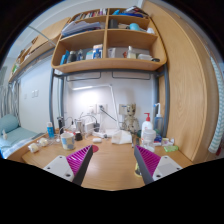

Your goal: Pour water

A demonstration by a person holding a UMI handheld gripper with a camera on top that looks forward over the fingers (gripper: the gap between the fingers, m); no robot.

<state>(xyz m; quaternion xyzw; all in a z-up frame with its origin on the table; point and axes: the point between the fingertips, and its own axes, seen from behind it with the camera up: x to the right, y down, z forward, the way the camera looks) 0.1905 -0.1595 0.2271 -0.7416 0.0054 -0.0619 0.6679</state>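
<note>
My gripper (pixel 113 166) hangs over a wooden desk (pixel 112 168), its two fingers wide apart with magenta pads (pixel 83 159) on their inner faces. Nothing stands between the fingers; only bare desk top shows there. Beyond the fingers, at the back of the desk, stand a white pump bottle (pixel 148 128) on the right and a blue bottle (pixel 51 130) on the left. A small cup-like container (pixel 67 141) sits just beyond the left finger. No water vessel is in my grasp.
Clutter lines the back of the desk: small jars, papers (pixel 121 137), a green item (pixel 168 146). A wooden shelf unit (pixel 105 45) with bottles and boxes hangs above. A wooden cabinet side (pixel 185 80) rises on the right; a bed (pixel 15 140) lies left.
</note>
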